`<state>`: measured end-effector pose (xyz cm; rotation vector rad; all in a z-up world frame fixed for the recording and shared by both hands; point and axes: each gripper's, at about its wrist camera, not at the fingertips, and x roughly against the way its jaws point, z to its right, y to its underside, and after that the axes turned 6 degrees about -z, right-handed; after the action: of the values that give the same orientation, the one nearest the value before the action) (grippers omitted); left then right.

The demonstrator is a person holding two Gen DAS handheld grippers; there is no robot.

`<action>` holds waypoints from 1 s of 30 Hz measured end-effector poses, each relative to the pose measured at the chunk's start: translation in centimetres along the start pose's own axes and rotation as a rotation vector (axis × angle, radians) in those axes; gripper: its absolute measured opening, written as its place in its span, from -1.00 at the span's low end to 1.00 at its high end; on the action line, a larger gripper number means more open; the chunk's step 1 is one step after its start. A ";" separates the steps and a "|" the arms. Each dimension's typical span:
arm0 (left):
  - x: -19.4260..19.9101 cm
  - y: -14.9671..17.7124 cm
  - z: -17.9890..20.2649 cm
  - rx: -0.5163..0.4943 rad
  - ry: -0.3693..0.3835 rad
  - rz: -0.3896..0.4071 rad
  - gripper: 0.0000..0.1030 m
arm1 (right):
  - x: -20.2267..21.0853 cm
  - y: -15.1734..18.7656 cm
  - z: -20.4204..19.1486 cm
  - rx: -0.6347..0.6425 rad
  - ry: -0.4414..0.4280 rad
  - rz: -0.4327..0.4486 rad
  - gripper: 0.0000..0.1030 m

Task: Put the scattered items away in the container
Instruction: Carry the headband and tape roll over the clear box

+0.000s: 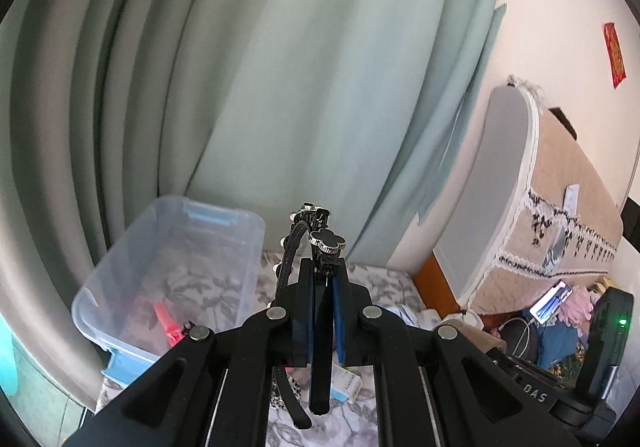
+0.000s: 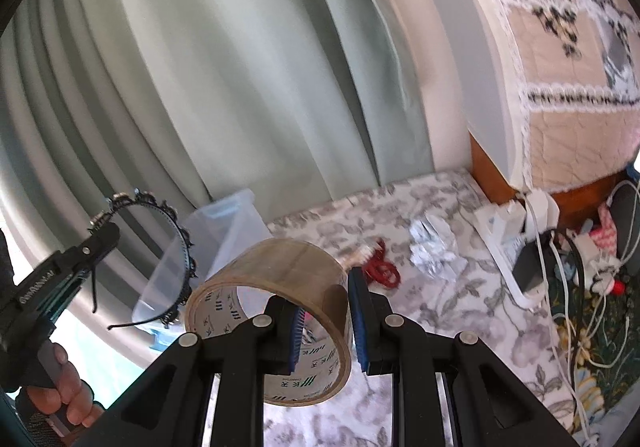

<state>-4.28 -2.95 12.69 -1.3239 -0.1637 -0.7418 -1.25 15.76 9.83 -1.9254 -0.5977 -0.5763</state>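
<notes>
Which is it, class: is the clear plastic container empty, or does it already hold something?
Not empty. Through the clear plastic container, the left wrist view shows a red item lying on its floor. What that item is cannot be told.

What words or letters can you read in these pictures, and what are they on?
"OAS": white letters on the black device at the lower right of the left wrist view, partly cut off.
Green letters and stripe marks inside the tape roll: upside down, too distorted to read.
Gold characters on the red wall sign: too blurred.
White lettering on the left tongs: too small.
</notes>
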 end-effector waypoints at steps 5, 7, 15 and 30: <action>1.0 -0.5 -1.3 0.025 -0.016 0.022 -0.84 | 1.2 -0.6 -2.3 0.043 -0.029 0.047 -0.56; 1.2 -0.6 -1.9 0.034 -0.023 0.032 -0.84 | 1.3 -0.8 -3.1 0.056 -0.038 0.053 -0.56; 1.6 -0.8 -4.8 0.094 -0.045 0.042 -0.84 | 0.4 -0.6 -5.8 0.114 -0.051 0.036 -0.56; 0.3 -0.4 -10.5 0.200 -0.067 0.018 -0.85 | -3.5 0.9 -10.6 0.222 -0.069 -0.047 -0.56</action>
<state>-7.38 -12.77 10.34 -1.1590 -0.2725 -0.6491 -4.80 5.21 11.12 -1.7311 -0.7220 -0.4536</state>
